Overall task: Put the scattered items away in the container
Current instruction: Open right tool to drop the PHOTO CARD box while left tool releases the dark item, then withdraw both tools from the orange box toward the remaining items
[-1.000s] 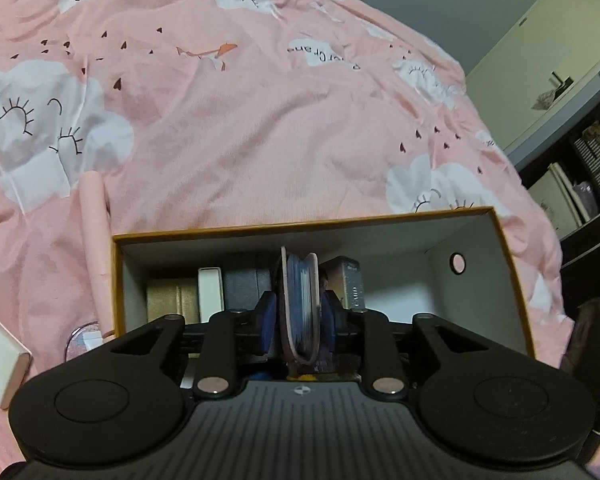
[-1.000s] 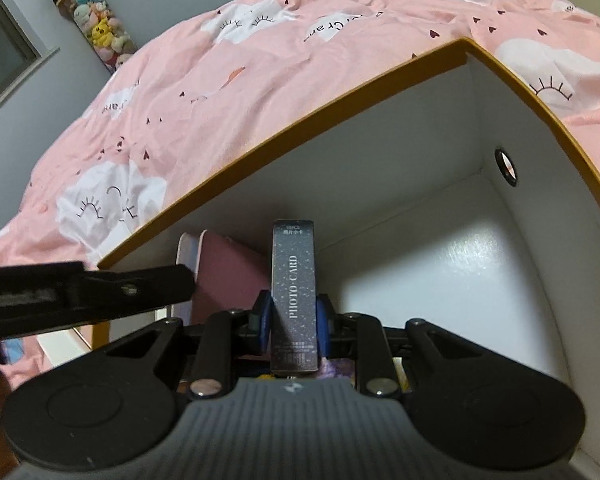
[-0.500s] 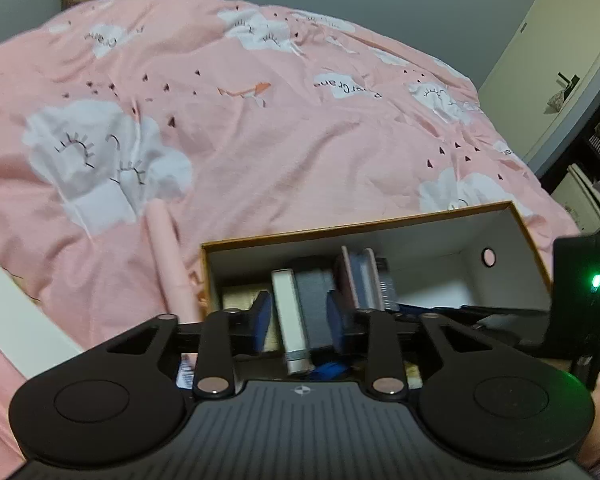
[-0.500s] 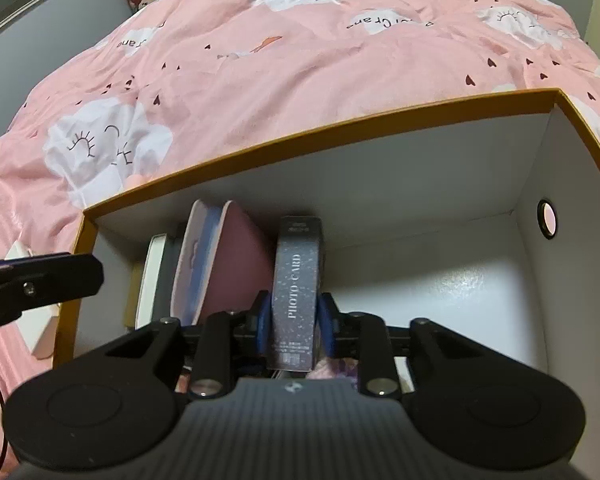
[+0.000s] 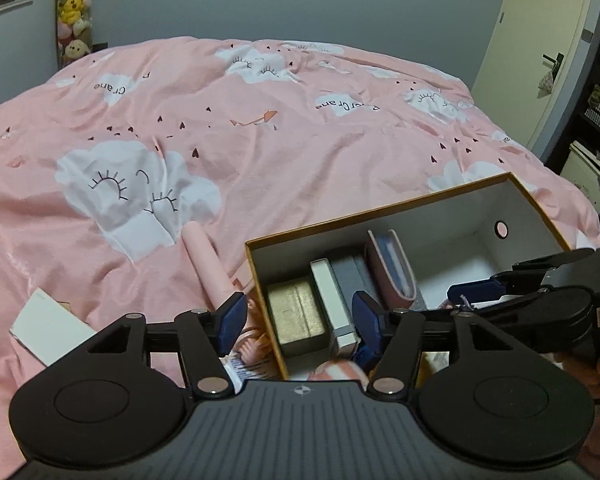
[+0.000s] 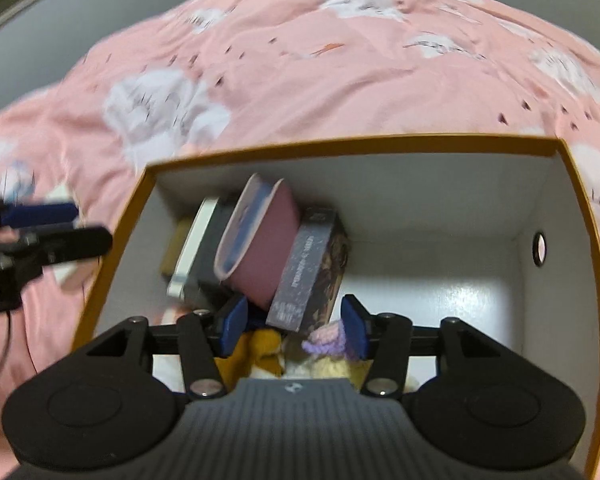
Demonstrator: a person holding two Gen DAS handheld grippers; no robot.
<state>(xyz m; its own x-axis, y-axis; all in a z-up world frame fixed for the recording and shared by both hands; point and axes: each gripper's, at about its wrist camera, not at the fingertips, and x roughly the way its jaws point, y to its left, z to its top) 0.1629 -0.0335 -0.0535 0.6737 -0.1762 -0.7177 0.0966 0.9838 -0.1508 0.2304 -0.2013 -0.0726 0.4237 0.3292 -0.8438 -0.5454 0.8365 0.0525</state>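
In the left wrist view, your left tongs are standing spread, having just been opening, with nothing pinched. They are straddling the near left corner of the orange-rimmed box: the left pad is hanging outside over the pink duvet, the right pad inside. Between the pads a gold case and a white box are standing; beyond the right pad a pink album is leaning. A pink tube and a white card are lying left of the tongs, outside the box. Your right tongs are reaching in from the right.

In the right wrist view, your right tongs are also standing spread, having just been opening. The dark photo-card box is sitting free just ahead between the pads, tilted against the pink album inside the box. A purple knitted piece is touching the right pad.
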